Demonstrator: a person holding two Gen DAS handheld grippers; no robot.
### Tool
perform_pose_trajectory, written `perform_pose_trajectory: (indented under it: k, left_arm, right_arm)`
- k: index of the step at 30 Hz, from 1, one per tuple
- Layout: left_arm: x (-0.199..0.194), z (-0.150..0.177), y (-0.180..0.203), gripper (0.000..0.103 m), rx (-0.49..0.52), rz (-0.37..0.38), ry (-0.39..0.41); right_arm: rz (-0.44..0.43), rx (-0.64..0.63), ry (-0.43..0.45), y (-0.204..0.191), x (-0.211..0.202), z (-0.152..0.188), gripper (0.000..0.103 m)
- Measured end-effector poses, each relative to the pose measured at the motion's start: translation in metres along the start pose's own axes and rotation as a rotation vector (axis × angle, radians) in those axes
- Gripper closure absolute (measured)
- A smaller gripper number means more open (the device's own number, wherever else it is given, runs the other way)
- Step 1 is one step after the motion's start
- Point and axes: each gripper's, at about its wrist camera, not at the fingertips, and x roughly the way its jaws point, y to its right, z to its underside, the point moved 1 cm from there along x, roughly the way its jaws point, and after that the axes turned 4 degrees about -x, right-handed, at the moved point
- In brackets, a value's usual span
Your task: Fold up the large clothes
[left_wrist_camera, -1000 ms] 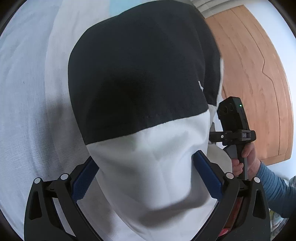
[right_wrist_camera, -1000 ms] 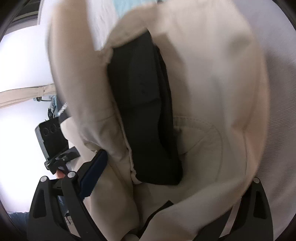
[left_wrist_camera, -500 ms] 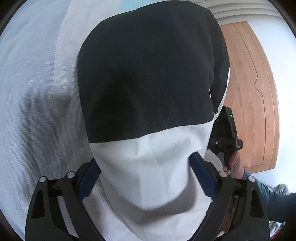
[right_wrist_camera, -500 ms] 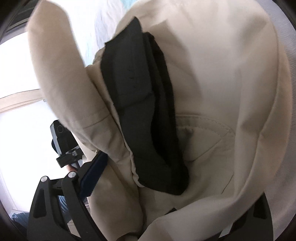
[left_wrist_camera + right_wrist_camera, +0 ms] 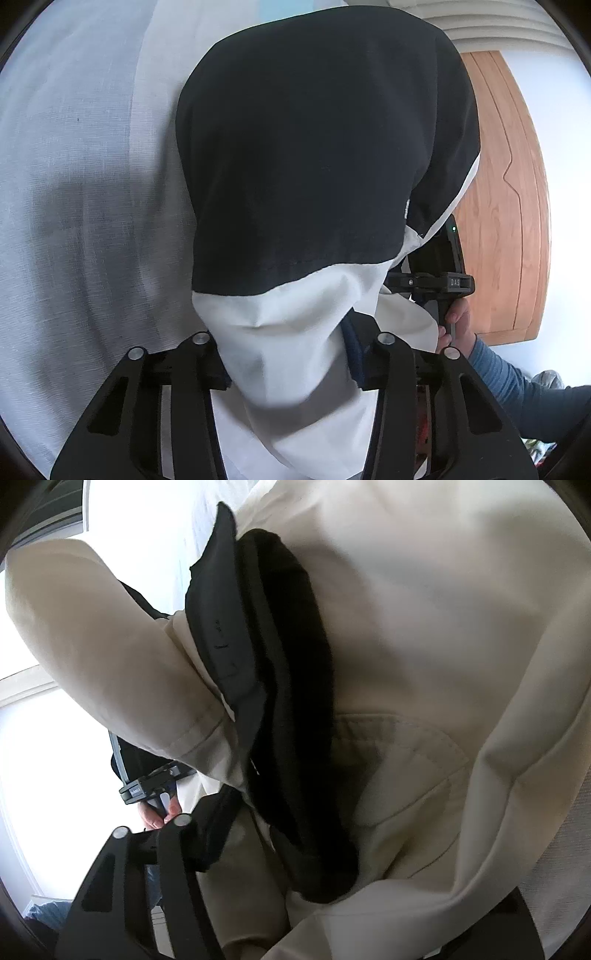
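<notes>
A large black and white garment hangs up in front of both cameras. In the left wrist view its white lower part runs down between the fingers of my left gripper, whose jaws are closing, and the pads squeeze the bunched cloth from both sides. In the right wrist view the cream cloth with a black inner fold drapes over my right gripper. Its jaws are closing too. Only its left finger shows, against the cloth; the other is buried under fabric.
A white bed sheet lies below and to the left. A wooden panel stands at the right, by a white wall. A hand in a blue sleeve holds the right gripper's handle. A bright window fills the left of the right wrist view.
Both grippers' jaws have drawn in on the cloth. The white part between the left fingers is now narrower and bunched. The garment has shifted right and looms larger in both views.
</notes>
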Motion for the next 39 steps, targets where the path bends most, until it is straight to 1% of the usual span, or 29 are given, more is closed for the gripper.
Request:
perform_pose_trajectory:
  k: [5,10,16,18,21,24,27,29,30,34,35,37,39]
  left_arm:
    - [-0.007,-0.005,-0.001,0.064,0.010,-0.007,0.013]
    - [-0.006,-0.009,0.014,0.066,0.040,-0.038,0.022]
    - [-0.011,-0.014,0.025,0.067,0.068,-0.048,0.033]
    - [-0.013,-0.016,0.028,0.067,0.075,-0.046,0.034]
    - [-0.018,-0.015,0.033,0.067,0.101,-0.054,0.035]
    - [-0.020,-0.018,0.035,0.067,0.117,-0.058,0.044]
    - [-0.019,-0.020,0.041,0.067,0.130,-0.063,0.057]
    - [-0.020,-0.021,0.043,0.067,0.137,-0.061,0.064]
    - [-0.021,-0.021,0.044,0.067,0.140,-0.061,0.071]
    - [-0.034,-0.018,0.051,0.067,0.153,-0.066,0.086]
    - [-0.037,-0.017,0.055,0.067,0.160,-0.068,0.091]
    - [-0.047,-0.013,0.061,0.067,0.174,-0.068,0.102]
    - [-0.055,-0.010,0.071,0.067,0.187,-0.070,0.115]
  right_arm:
    - [0.006,-0.026,0.021,0.001,-0.010,0.003,0.054]
    - [0.023,-0.056,0.037,-0.005,-0.017,0.007,0.060]
    - [0.017,-0.087,0.060,-0.010,-0.033,0.010,0.065]
    - [0.009,-0.092,0.070,-0.017,-0.030,0.007,0.066]
    - [0.008,-0.110,0.086,-0.018,-0.034,0.008,0.067]
    - [-0.003,-0.123,0.099,-0.025,-0.043,0.021,0.067]
    - [-0.009,-0.138,0.111,-0.025,-0.041,0.033,0.067]
    - [-0.011,-0.150,0.121,-0.031,-0.046,0.037,0.067]
    - [-0.011,-0.158,0.123,-0.025,-0.052,0.037,0.067]
    - [-0.007,-0.188,0.138,-0.040,-0.063,0.045,0.068]
    - [-0.006,-0.194,0.140,-0.029,-0.066,0.042,0.068]
    - [-0.009,-0.212,0.146,-0.052,-0.065,0.054,0.068]
    - [-0.011,-0.225,0.155,-0.062,-0.071,0.055,0.068]
